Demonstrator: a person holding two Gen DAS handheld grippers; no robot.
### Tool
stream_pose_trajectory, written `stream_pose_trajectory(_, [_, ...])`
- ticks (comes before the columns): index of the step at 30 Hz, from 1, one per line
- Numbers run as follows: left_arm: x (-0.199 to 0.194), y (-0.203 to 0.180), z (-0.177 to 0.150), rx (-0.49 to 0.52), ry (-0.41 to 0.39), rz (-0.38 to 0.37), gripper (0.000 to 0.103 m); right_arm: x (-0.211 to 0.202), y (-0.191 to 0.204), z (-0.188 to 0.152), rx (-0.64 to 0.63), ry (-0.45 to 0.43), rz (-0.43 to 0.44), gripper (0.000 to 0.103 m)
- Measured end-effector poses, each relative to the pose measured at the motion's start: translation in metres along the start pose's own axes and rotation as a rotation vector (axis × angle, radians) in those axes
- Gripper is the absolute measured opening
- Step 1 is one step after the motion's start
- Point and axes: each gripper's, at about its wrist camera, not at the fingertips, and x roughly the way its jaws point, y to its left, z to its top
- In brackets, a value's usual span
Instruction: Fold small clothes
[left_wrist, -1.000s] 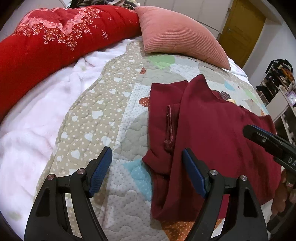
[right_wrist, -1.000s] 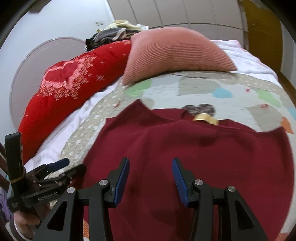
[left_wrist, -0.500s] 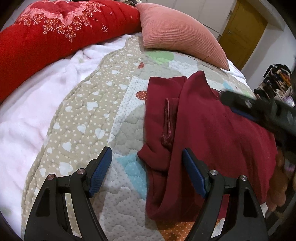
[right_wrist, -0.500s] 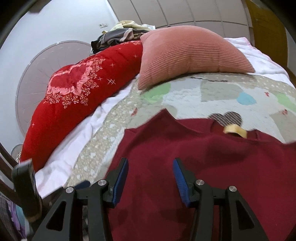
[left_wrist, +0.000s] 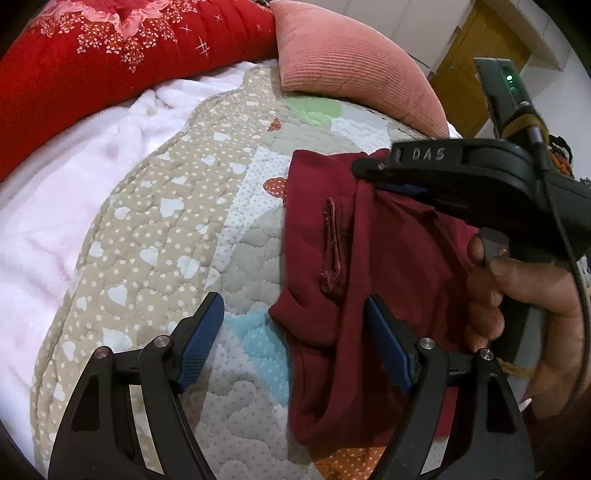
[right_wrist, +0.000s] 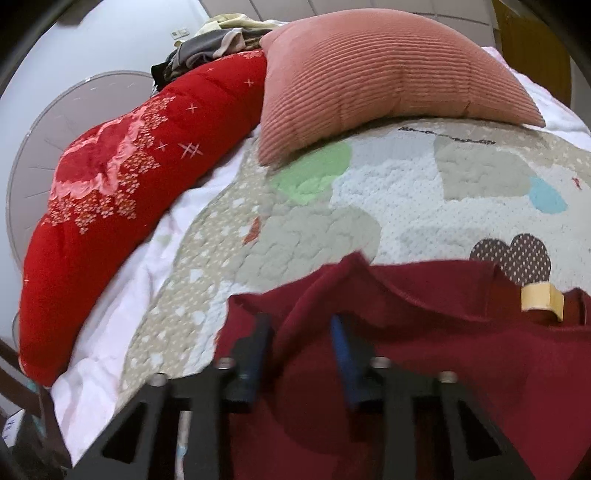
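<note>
A dark red garment (left_wrist: 332, 280) lies on the patchwork quilt (left_wrist: 155, 229), its left sleeve folded inward. It also shows in the right wrist view (right_wrist: 424, 354), with a yellow neck label (right_wrist: 541, 301). My left gripper (left_wrist: 295, 336) is open, low over the garment's folded left edge; the cloth lies between its blue pads without being pinched. My right gripper (right_wrist: 301, 354) is open, its jaws straddling a raised fold at the garment's upper left shoulder. It shows in the left wrist view (left_wrist: 373, 173) with its tips at that fold.
A pink ribbed pillow (right_wrist: 388, 77) and a red flowered comforter (right_wrist: 122, 192) lie along the far and left sides of the bed. A white fleece blanket (left_wrist: 66, 192) borders the quilt on the left. A yellow door (left_wrist: 480, 62) stands beyond.
My right gripper has swung left and forward onto the garment's upper left shoulder, and the cloth now rises between its jaws. My left gripper has edged closer to the garment's folded edge.
</note>
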Motion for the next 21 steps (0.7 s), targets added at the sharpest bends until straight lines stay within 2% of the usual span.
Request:
stream_pose_trajectory(1, [0.000,0.000,0.000,0.001,-0.001,-0.004,0.079,0.001,0.000,0.001,-0.009,-0.002,-0.011,0.008])
stream_pose_trajectory(4, [-0.001,0.001,0.001,0.003,-0.003,-0.013,0.079,-0.004,0.003,0.004,-0.038,-0.018,-0.014,0.007])
stream_pose_trajectory(7, [-0.001,0.004,0.000,-0.011,-0.010,-0.026,0.079,-0.013,0.010,0.009,-0.050,-0.054,0.021,0.007])
stream_pose_trajectory(10, [0.000,0.008,0.000,-0.030,-0.008,-0.040,0.079,-0.007,0.018,0.013,-0.075,-0.040,0.037,0.007])
stream_pose_trajectory(14, [-0.001,0.009,0.002,-0.042,-0.004,-0.038,0.079,0.014,0.010,0.009,-0.051,-0.023,0.038,0.006])
stream_pose_trajectory(16, [-0.004,0.009,0.001,-0.043,0.002,-0.041,0.079,0.017,0.000,0.008,-0.009,-0.028,0.065,0.006])
stream_pose_trajectory(19, [-0.006,0.010,-0.001,-0.042,0.004,-0.045,0.079,-0.002,-0.008,0.006,0.031,-0.060,0.101,0.011])
stream_pose_trajectory(21, [-0.006,0.011,-0.004,-0.042,0.006,-0.047,0.079,-0.018,-0.005,0.004,0.006,-0.070,0.105,0.012])
